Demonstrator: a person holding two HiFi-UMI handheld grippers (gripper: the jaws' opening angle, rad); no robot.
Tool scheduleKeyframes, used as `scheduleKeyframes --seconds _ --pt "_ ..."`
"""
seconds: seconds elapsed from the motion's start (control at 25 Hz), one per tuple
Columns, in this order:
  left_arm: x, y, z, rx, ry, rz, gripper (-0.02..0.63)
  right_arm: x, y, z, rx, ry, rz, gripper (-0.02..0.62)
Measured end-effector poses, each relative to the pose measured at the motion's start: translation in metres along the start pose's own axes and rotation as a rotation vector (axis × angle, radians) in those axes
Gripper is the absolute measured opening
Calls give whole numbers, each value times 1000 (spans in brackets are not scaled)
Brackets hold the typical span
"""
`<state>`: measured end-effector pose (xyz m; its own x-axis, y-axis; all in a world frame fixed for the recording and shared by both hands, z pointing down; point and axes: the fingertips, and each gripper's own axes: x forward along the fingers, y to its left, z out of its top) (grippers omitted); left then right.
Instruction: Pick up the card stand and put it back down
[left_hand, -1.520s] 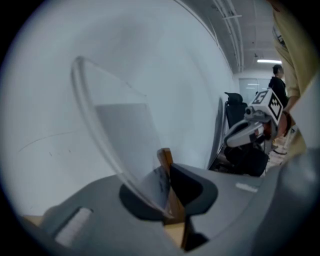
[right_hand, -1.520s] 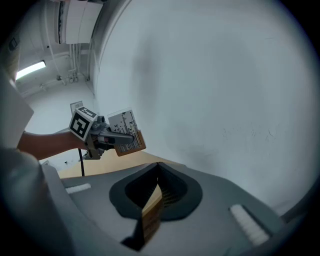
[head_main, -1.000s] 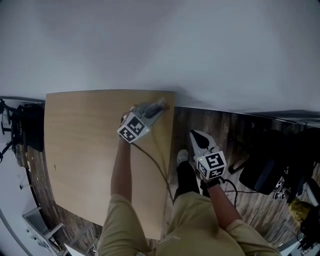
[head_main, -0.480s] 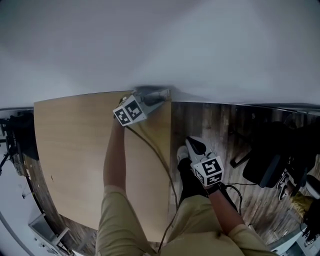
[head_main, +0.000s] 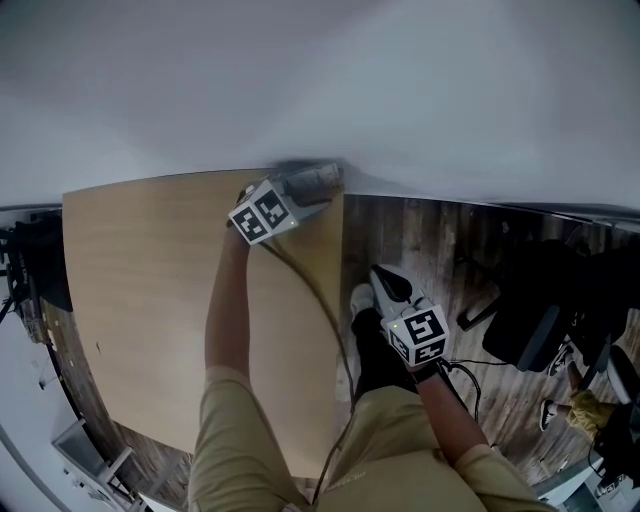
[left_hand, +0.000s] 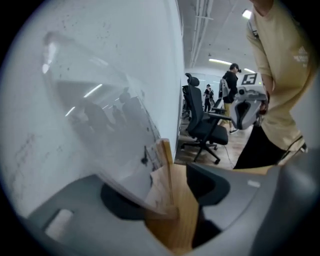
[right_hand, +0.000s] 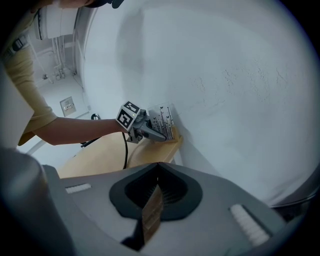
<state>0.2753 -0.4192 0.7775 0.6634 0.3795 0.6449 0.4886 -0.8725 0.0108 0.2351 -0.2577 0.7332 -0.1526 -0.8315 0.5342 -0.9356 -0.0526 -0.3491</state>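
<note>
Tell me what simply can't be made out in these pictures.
- Print on the card stand: too small in the right gripper view, blurred in the head view, lost in reflections in the left gripper view.
- Whether its base touches the table: the left gripper covers it in the head view.
- Distant people in the left gripper view: too small.

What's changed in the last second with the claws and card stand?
The left claw, shut on the clear card stand with its wooden base, moved it to the light wooden table's far right corner, by the white wall. The right claw stayed shut beside the table.
</note>
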Motion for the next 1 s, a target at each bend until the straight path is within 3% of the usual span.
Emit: scheduleKeyframes --seconds 0.16,0.32,0.48,0.56,0.72,0.84,1.0 --pt "-11 -1 -10 -87 26 68 363 -7 7 -2 3 -3 20 5" --pt "-38 1 -20 -190 17 207 428 -20 16 -6 -1 1 44 5" --pt "-74 -22 -21 -223 71 330 426 -40 24 -7 6 -16 64 5" --pt "-85 -44 -6 -245 58 380 420 -53 26 -4 5 -33 70 5" --pt "-104 -100 45 -322 -59 487 361 -89 31 7 -2 -83 79 5" --pt "-109 -161 93 -366 -155 527 357 -129 35 13 4 -122 81 5" --pt "-110 -241 159 -362 -232 613 277 -194 46 24 -46 -187 91 5"
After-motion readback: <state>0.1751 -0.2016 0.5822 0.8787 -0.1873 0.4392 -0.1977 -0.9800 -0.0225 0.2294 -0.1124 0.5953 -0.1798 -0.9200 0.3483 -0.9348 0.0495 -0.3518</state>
